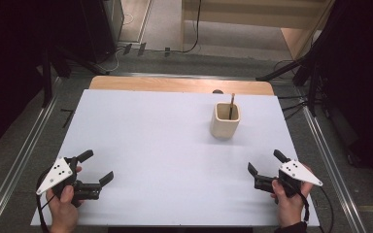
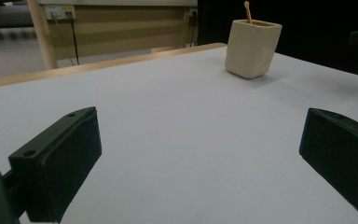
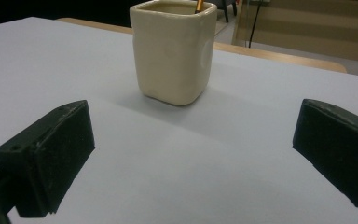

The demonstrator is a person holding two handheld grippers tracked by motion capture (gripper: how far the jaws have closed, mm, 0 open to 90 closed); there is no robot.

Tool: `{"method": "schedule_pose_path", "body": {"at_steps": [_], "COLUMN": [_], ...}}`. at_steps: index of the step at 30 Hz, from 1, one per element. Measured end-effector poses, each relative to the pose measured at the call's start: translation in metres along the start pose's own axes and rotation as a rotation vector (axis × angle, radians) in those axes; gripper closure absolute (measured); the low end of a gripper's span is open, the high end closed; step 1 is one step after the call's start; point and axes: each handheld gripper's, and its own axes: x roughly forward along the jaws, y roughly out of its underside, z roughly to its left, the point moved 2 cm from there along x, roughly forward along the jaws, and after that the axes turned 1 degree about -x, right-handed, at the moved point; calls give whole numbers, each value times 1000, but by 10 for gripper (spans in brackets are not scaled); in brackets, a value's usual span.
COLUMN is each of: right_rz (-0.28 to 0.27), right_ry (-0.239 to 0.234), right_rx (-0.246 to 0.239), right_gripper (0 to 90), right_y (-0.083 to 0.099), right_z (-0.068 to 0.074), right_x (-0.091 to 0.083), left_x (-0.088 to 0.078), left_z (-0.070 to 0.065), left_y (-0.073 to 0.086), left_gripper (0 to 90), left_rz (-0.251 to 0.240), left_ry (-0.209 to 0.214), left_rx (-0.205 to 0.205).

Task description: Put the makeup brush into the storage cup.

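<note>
Glossy cream ceramic cup (image 3: 175,51); matt white sheet (image 1: 165,160) over smooth wooden table (image 1: 175,85); matt black tongs (image 2: 200,163)

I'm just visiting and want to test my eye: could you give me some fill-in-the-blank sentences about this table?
1. The cream cup holds a thin ___.
2. The cup stands nearer the ___ gripper.
3. The left gripper has its jaws ___.
4. The cup stands on a ___ table.

Missing words: stick; right; open; white
</note>
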Motion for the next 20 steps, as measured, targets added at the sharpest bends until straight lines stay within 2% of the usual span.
{"method": "schedule_pose_path", "body": {"at_steps": [7,14,20], "right_rz": [12,19,17], "right_ry": [3,4,-19], "right_rx": [-18,-12,-6], "right_gripper": [0,0,0], "right_y": [4,7,6], "right_z": [0,-1,0], "right_x": [-5,-6,-5], "left_x": [0,0,1], "left_z": [0,0,1], "left_y": [0,0,0], "left_gripper": [0,0,0], "left_rz": [0,0,-1], "left_ry": [-1,-3,-3], "left_rx": [-1,-1,-2]}}
